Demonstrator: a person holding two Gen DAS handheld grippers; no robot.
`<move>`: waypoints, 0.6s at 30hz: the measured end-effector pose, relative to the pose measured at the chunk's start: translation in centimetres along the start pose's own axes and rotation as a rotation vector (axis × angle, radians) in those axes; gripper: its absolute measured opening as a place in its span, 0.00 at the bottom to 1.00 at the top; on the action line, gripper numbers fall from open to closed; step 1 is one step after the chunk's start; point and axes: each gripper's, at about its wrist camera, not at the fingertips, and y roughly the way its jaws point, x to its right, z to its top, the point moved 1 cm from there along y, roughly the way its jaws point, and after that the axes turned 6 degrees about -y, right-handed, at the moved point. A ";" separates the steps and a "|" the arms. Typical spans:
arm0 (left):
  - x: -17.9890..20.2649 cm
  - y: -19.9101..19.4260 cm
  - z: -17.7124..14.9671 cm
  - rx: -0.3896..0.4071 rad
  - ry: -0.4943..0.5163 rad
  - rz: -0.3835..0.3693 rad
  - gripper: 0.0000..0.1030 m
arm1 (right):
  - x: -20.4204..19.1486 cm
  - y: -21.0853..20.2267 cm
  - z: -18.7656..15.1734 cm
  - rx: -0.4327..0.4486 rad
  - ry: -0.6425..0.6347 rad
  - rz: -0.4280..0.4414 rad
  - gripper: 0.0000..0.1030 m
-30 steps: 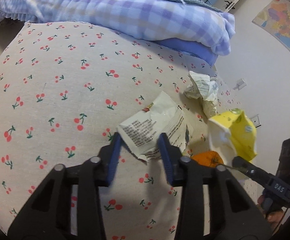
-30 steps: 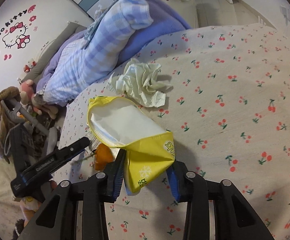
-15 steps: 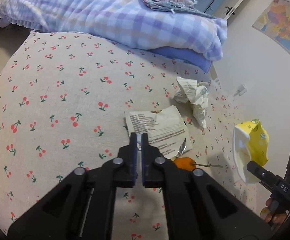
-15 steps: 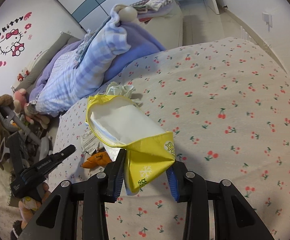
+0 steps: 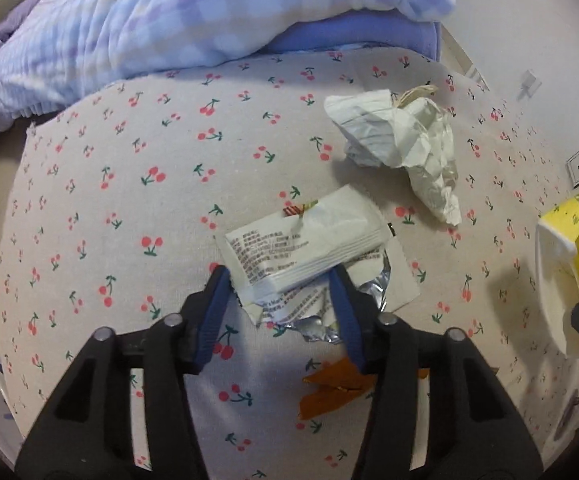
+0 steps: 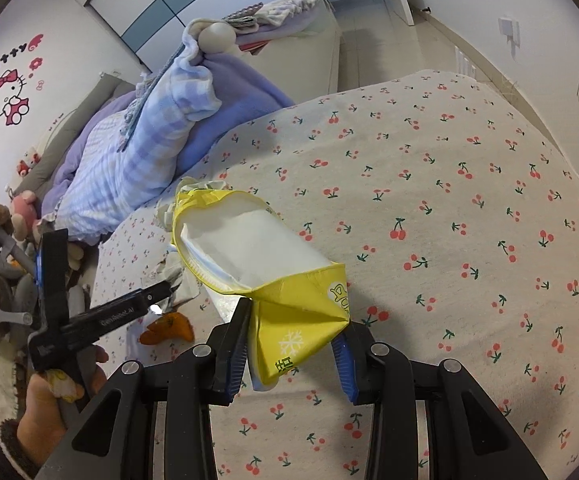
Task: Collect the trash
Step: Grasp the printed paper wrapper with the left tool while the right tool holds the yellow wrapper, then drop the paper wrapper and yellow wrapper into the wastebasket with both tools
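Left gripper [image 5: 281, 300] fingers spread wide around the crinkly foil-lined wrapper [image 5: 305, 252] lying flat on the cherry-print bed [image 5: 129, 200]. Right gripper [image 6: 293, 344] pinches the glossy yellow bag [image 6: 265, 264], mouth gaping, above the bed.

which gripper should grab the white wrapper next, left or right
Left. The left gripper is open with its fingers straddling the white wrapper on the cherry-print sheet, so it likely only needs to close. The right gripper is shut on the yellow bag.

wrapper [image 5: 301, 248] on bed [image 5: 129, 208], crumpled paper [image 5: 405, 148] behind-right — peel [image 5: 333, 394] nearer
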 end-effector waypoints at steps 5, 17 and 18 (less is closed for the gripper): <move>0.8 -0.5 -0.4 0.028 0.010 0.009 0.13 | 0.3 0.4 -0.1 -0.015 0.016 -0.005 0.37; -3.1 -8.1 -2.3 0.123 -0.105 -0.105 0.10 | -1.4 -1.7 -0.3 0.007 -0.008 0.009 0.37; -3.7 -8.7 -2.6 0.131 -0.117 -0.107 0.10 | -1.8 -1.9 -0.4 0.008 -0.015 0.012 0.37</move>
